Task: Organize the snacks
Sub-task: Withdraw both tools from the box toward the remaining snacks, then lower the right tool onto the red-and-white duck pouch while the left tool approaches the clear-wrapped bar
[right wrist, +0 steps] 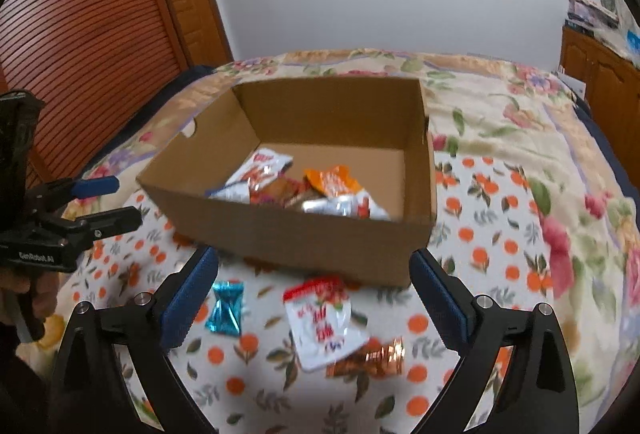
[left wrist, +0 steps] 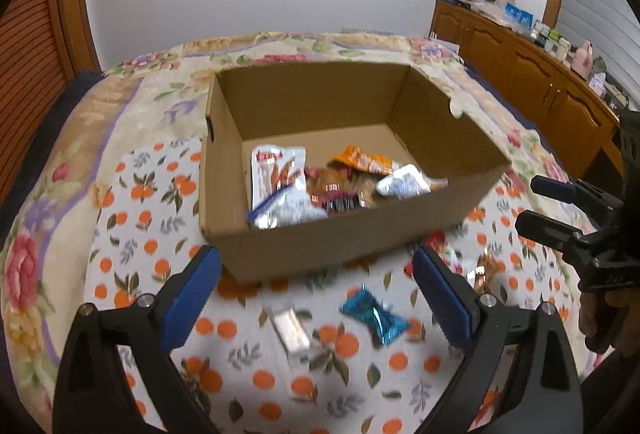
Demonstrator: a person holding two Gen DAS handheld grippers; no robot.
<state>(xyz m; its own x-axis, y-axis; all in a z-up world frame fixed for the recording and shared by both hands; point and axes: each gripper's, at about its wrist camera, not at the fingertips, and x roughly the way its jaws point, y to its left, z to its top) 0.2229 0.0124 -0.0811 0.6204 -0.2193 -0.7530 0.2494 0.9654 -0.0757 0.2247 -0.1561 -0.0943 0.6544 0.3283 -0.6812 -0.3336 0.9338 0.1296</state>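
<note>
— Which step is this, would you say?

— Between picks, I judge. The cardboard box [left wrist: 304, 250] sits on the bed [left wrist: 52, 194], on the orange-print cloth [left wrist: 152, 246], and already holds a heap of snack packets [left wrist: 320, 186]. Several snacks remain outside, on the cloth in front of the box's near wall.

— Which ones?

— A blue foil-wrapped sweet [right wrist: 226, 308], a white pouch with red print [right wrist: 324, 318], and a copper-coloured foil packet [right wrist: 372, 356] touching the pouch's lower corner. The left wrist view also shows a small pale wrapped piece [left wrist: 290, 332] beside the blue sweet, too blurred to name.

— And the fingers?

— Both pairs stand wide apart and bare. The left gripper [left wrist: 316, 298] has nothing between its blue pads [left wrist: 190, 294]; the blue sweet and the pale piece lie on the cloth below the gap, untouched. The right gripper [right wrist: 314, 298] is just as wide, with the white pouch lying under its gap and no pad pressing on it.

— So the next move?

— Probably each gripper lowering onto one of those loose snacks and closing. The pouch is flat and slack, so it calls for a pinch at an edge; the overlapping copper packet may get dragged along.
</note>
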